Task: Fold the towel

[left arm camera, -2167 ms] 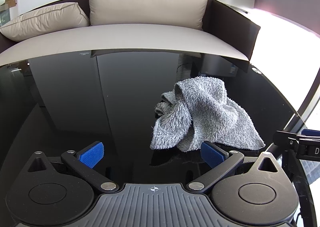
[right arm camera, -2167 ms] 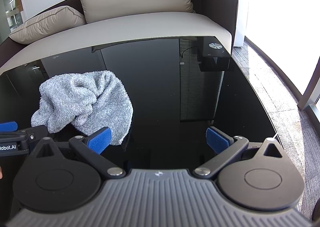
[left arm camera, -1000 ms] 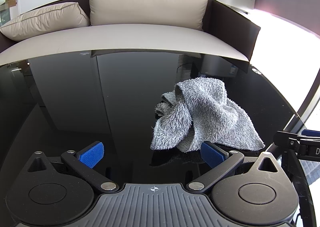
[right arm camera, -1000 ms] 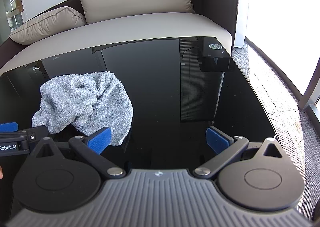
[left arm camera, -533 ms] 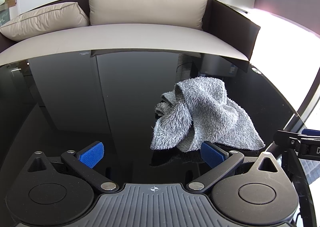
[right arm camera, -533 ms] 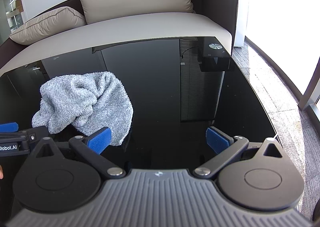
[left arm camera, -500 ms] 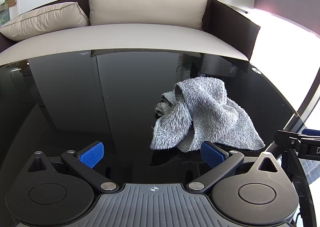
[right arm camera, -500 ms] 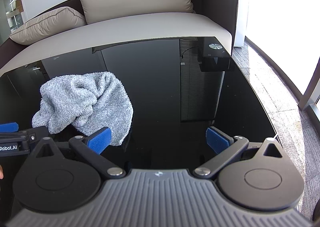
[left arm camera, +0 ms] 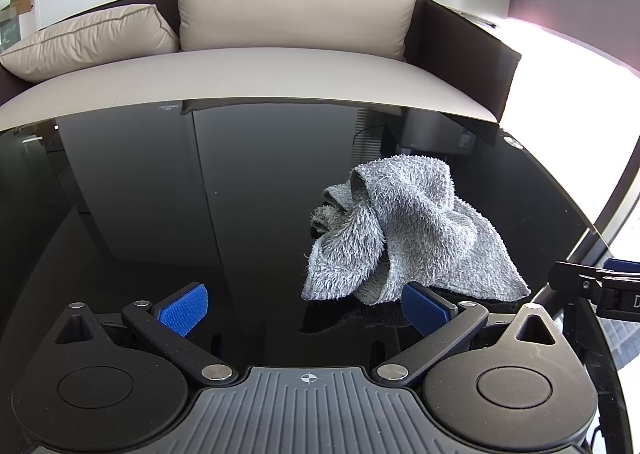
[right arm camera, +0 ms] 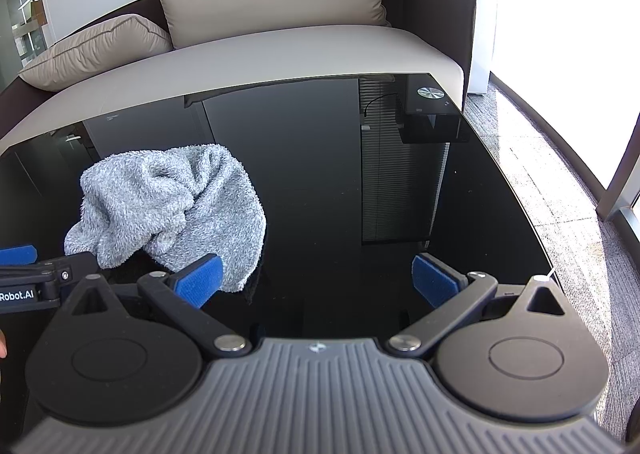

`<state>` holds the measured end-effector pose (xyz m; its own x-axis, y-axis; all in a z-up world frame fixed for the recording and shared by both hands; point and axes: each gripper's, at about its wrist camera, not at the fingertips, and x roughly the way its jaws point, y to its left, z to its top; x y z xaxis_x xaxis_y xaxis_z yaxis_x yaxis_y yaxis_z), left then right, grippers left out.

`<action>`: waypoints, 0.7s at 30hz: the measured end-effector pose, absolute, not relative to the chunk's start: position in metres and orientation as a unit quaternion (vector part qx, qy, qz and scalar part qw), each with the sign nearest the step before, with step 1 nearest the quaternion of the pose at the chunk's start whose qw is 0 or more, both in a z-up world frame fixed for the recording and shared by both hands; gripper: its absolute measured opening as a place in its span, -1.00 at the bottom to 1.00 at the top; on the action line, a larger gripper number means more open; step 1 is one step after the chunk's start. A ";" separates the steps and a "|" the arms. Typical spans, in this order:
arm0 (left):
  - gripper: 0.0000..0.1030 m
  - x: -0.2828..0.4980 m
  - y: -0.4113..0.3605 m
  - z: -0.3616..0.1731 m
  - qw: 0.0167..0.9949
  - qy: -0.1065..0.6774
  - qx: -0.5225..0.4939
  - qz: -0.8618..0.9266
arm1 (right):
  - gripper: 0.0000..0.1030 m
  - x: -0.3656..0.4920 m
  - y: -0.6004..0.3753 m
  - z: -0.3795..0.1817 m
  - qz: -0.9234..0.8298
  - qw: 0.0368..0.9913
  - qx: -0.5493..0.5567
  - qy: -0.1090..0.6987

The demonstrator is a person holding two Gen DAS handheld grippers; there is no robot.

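Black glass makes up the surface [left arm camera: 240,190], glossy enough to mirror the room, with a beige sofa [left arm camera: 280,66] running along its far edge. On it the grey towel [left arm camera: 404,230] lies in a crumpled heap, nothing folded yet, its fluffy layers bunched into a hump with one flap hanging down toward the near side.

From the left gripper [left arm camera: 306,304] the towel sits ahead and to the right, its near hem just beyond the right-hand blue pad. From the right gripper [right arm camera: 316,278] the same heap lies ahead and to the left, its lowest corner close by the left-hand pad, whether touching it I cannot tell. So the towel lies between the two tools, and neither looks clearly nearer. The heap has no clean long axis; it spreads mostly side to side, with a flatter skirt toward the right gripper's side.

Both pairs of fingers stand wide apart and hold nothing, hovering low over the glass. My judgement is that the next move turns on finding two free corners, one for each side, to spread the cloth flat first.
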<state>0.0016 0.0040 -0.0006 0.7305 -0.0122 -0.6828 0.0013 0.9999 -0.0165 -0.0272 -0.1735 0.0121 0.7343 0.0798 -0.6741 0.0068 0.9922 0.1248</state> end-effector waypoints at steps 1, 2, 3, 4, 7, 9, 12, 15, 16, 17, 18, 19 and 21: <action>0.99 0.001 0.004 0.000 0.930 0.367 -0.006 -0.003 | 1.00 -0.027 -0.173 0.012 0.020 0.929 0.059 0.364; 0.99 0.002 0.003 0.000 0.930 0.368 -0.004 -0.005 | 1.00 -0.027 -0.173 0.012 0.020 0.929 0.059 0.364; 0.99 0.003 0.003 -0.001 0.930 0.368 -0.004 -0.007 | 1.00 -0.027 -0.174 0.012 0.020 0.929 0.059 0.364; 0.99 0.004 0.003 -0.001 0.930 0.369 -0.004 -0.009 | 1.00 -0.027 -0.174 0.012 0.020 0.929 0.060 0.364; 0.99 0.006 0.002 0.000 0.931 0.365 -0.001 -0.018 | 1.00 -0.027 -0.175 0.013 0.019 0.929 0.060 0.364; 0.99 0.008 -0.001 0.000 0.932 0.362 0.010 -0.019 | 1.00 -0.027 -0.176 0.013 0.020 0.929 0.061 0.364; 0.99 0.012 -0.003 -0.002 0.931 0.363 0.015 -0.021 | 1.00 -0.026 -0.177 0.013 0.023 0.929 0.063 0.365; 0.99 0.017 -0.003 -0.005 0.929 0.368 0.010 -0.027 | 1.00 -0.024 -0.177 0.012 0.024 0.928 0.064 0.367; 0.99 0.018 -0.003 -0.005 0.929 0.370 0.008 -0.030 | 1.00 -0.024 -0.177 0.012 0.025 0.927 0.063 0.368; 0.99 0.019 -0.003 -0.006 0.928 0.371 0.006 -0.032 | 1.00 -0.023 -0.177 0.012 0.026 0.927 0.063 0.368; 0.99 0.020 -0.003 -0.007 0.928 0.371 0.006 -0.033 | 1.00 -0.023 -0.176 0.012 0.027 0.927 0.062 0.369; 0.99 0.020 -0.004 -0.007 0.928 0.371 0.005 -0.034 | 1.00 -0.022 -0.176 0.011 0.028 0.927 0.061 0.369; 0.99 0.022 -0.003 -0.008 0.928 0.371 0.002 -0.037 | 1.00 -0.019 -0.175 0.011 0.030 0.927 0.059 0.370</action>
<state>0.0224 -0.0032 -0.0083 0.7214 -0.0665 -0.6893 0.0691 0.9973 -0.0240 -0.0195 -0.1748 0.0106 0.7244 0.0995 -0.6822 -0.0126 0.9913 0.1312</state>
